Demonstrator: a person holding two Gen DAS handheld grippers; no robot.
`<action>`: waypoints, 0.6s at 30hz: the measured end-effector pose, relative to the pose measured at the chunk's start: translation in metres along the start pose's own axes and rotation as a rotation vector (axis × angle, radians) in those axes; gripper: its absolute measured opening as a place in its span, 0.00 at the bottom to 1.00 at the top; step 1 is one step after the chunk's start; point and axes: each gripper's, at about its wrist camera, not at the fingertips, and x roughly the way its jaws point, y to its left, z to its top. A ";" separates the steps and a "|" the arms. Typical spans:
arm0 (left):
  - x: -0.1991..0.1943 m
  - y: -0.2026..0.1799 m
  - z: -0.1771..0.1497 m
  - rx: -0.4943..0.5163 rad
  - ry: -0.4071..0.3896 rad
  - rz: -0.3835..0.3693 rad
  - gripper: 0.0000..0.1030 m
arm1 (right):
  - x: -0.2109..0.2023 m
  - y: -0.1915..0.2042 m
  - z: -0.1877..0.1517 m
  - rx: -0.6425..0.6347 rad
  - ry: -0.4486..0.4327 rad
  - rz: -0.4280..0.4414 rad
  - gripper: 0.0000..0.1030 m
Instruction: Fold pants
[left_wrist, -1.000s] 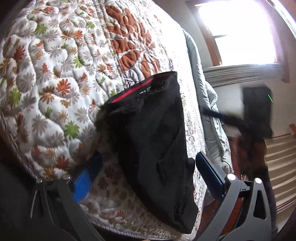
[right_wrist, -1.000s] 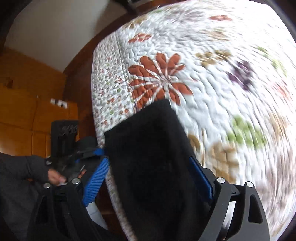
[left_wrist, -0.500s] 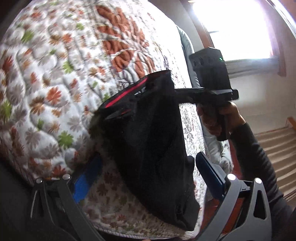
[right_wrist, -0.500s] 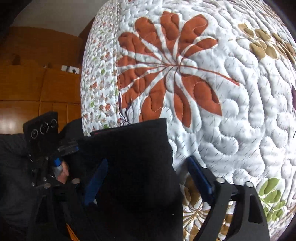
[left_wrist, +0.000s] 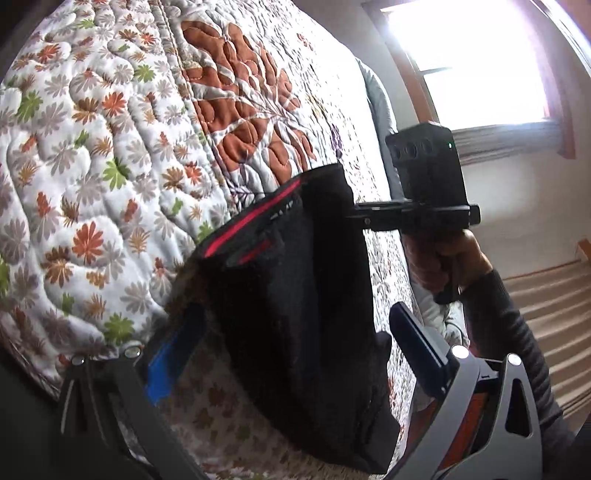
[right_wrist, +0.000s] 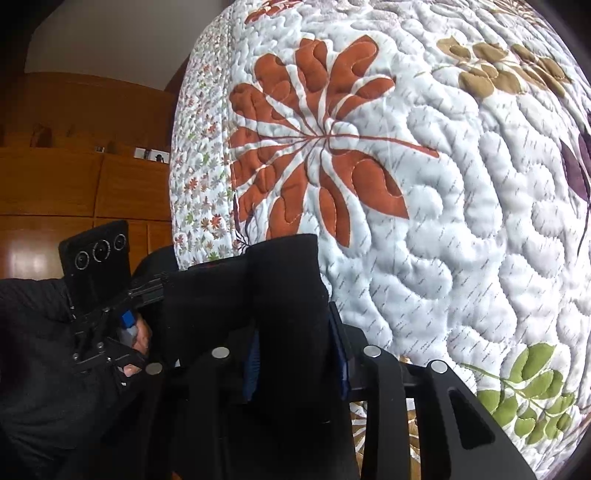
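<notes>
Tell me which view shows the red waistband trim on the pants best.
The left wrist view: the red waistband trim runs plainly along the top edge of the black pants. The right wrist view shows only black cloth, with barely a hint of red.

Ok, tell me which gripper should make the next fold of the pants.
Right, probably. The right gripper is shut on the pants' far edge and can likely carry it over. The left gripper stands open, fingers either side of the pants on the quilt, gripping nothing.

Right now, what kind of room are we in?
Probably a bedroom: black pants lie on a bed under a floral quilt, beside a bright window and wooden cabinets.
</notes>
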 end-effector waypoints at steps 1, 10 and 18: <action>0.001 -0.001 0.001 -0.004 -0.005 0.009 0.96 | 0.000 -0.001 0.000 0.002 -0.001 0.002 0.32; 0.006 -0.012 -0.001 0.058 0.006 0.170 0.33 | -0.008 0.006 -0.003 0.003 -0.010 -0.045 0.32; -0.006 -0.051 -0.002 0.174 -0.014 0.164 0.23 | -0.039 0.054 -0.014 -0.023 -0.038 -0.217 0.32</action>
